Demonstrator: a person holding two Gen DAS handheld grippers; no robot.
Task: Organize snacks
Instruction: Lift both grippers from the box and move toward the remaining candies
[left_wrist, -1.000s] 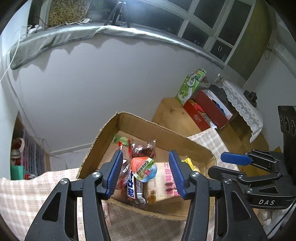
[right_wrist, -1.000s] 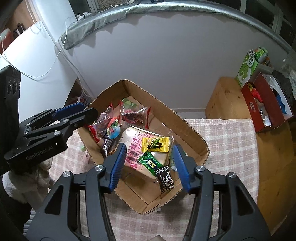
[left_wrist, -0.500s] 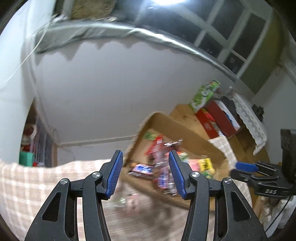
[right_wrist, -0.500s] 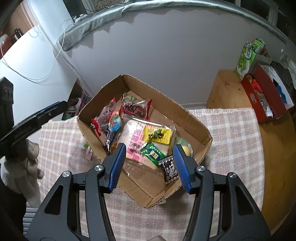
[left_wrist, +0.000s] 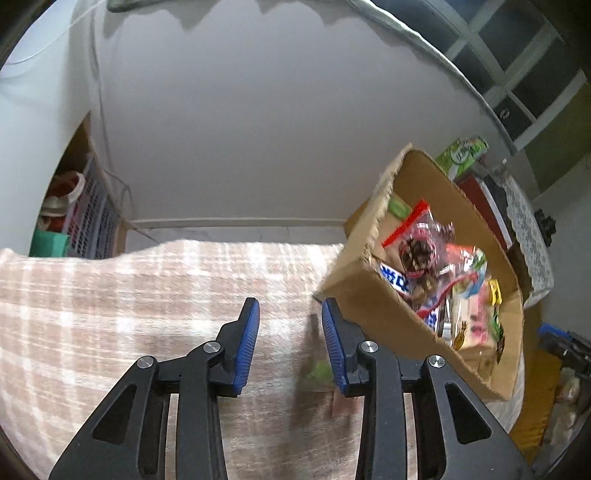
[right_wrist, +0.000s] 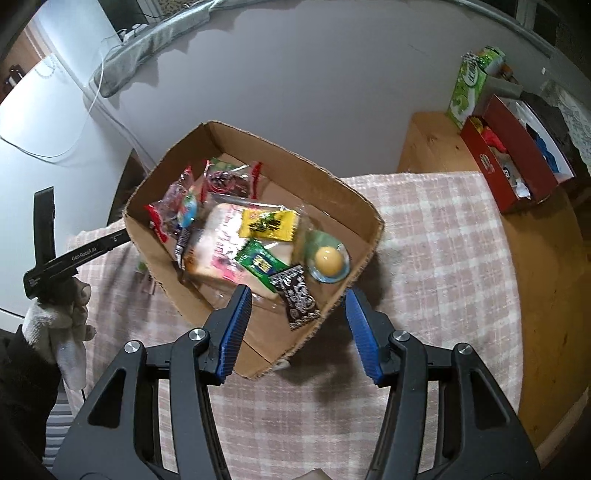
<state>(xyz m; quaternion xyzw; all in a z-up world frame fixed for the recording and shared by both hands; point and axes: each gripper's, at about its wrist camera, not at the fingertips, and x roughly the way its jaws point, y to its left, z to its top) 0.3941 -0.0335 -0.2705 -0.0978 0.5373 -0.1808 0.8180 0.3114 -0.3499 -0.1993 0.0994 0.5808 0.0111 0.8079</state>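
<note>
My left gripper (left_wrist: 290, 341) is closing on nothing, over checked cloth (left_wrist: 110, 314). Right gripper (right_wrist: 297, 328) released, empty. Cardboard box (left_wrist: 373, 302) of snacks at two o'clock. Blurred green packet (left_wrist: 319, 369) beside box: closing early risks missing it.

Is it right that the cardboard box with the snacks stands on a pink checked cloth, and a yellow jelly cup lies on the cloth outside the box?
Not quite. The cardboard box does stand on the pink checked cloth, but the yellow jelly cup lies inside the box, in its near right corner beside the black packet. The right wrist view shows it.
</note>
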